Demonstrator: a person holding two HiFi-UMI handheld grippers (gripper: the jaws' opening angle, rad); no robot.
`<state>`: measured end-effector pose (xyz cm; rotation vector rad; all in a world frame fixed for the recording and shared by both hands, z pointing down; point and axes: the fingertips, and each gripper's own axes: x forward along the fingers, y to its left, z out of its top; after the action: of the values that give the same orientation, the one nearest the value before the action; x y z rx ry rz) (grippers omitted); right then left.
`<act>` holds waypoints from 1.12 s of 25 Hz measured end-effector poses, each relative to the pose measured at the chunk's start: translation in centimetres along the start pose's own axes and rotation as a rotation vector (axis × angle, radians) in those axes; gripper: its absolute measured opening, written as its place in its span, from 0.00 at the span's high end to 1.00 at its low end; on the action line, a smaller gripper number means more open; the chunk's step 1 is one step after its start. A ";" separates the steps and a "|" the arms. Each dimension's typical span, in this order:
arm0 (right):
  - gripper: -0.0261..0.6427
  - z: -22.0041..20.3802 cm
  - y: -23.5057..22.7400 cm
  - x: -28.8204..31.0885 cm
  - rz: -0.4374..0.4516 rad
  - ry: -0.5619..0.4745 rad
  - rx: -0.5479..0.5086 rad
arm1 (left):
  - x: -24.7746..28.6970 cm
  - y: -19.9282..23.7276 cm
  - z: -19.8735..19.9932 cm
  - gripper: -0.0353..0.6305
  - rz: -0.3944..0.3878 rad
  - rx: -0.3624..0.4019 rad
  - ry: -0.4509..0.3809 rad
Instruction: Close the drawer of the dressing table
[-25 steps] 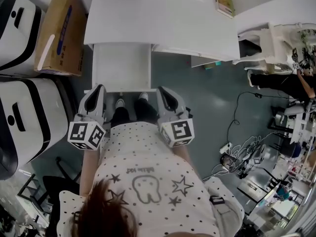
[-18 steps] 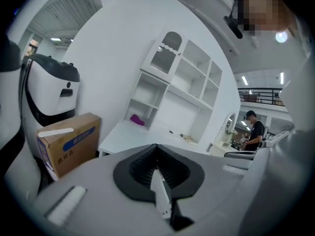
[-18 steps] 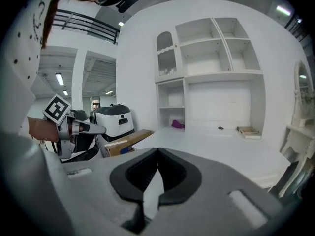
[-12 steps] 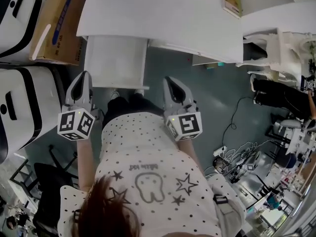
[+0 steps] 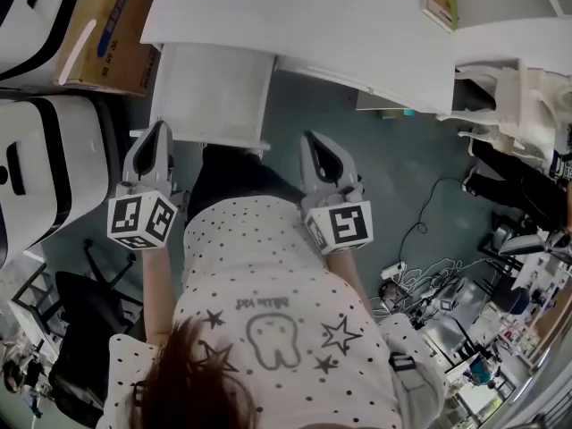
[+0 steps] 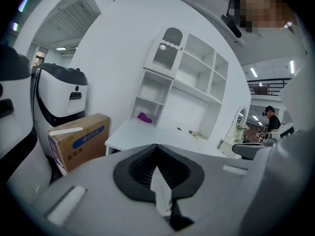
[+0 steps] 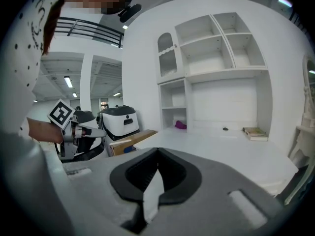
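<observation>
The left tongs (image 5: pixel 157 134) and right tongs (image 5: pixel 314 141) are both sitting pinched together, gripping nothing. The drawer (image 5: pixel 213 92) is jutting out open from under the white tabletop (image 5: pixel 295 16), its front edge lying between the tongs, closer to the left pair.

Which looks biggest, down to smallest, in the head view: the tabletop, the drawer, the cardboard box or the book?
1. tabletop
2. drawer and cardboard box: about alike, and the picture's edge cuts the box off, so I can't rank them
3. book
</observation>
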<state>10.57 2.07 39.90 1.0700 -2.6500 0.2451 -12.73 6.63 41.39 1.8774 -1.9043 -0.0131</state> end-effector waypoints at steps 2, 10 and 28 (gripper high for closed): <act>0.97 0.2 0.4 0.1 0.004 0.002 -0.017 | 0.0 -0.1 -0.2 0.95 -0.006 0.007 0.009; 0.97 -0.1 5.2 1.3 0.115 0.127 -0.211 | 0.3 1.5 -2.6 0.95 -0.018 0.067 0.105; 0.97 0.1 4.0 -0.2 0.116 0.069 -0.229 | -0.4 3.8 -17.1 0.91 0.028 0.137 0.490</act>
<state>7.88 5.09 39.57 0.8231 -2.6044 -0.0001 -10.74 12.59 57.78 1.7337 -1.6196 0.5480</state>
